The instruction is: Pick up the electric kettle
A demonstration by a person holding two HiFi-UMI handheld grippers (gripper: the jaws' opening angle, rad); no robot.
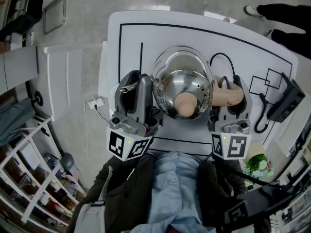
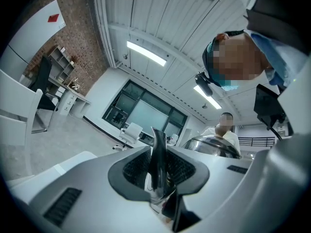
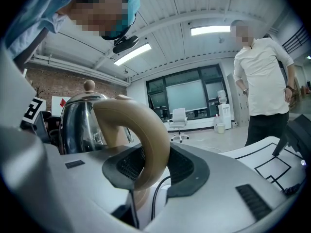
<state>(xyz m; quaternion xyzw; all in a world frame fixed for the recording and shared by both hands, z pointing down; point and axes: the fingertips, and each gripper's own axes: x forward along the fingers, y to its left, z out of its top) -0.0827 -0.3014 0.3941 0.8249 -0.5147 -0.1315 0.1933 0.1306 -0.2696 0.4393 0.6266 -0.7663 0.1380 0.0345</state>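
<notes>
Both claws clamped on the kettle [image 1: 182, 81] over the white tabletop [image 1: 131, 38]!

The left claw [image 2: 158, 171] is closed tight on the dark, shiny spout [image 2: 158, 152], and the right claw [image 3: 146, 166] is gripping the beige handle [image 3: 148, 130] on the other side. The steel kettle sits square between them, lid knob [image 1: 184, 104] facing the head camera, close in front of the person. Whether its base touches the tabletop can't be made out.

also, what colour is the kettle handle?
Beige. The kettle handle shows best in the right gripper view.
</notes>
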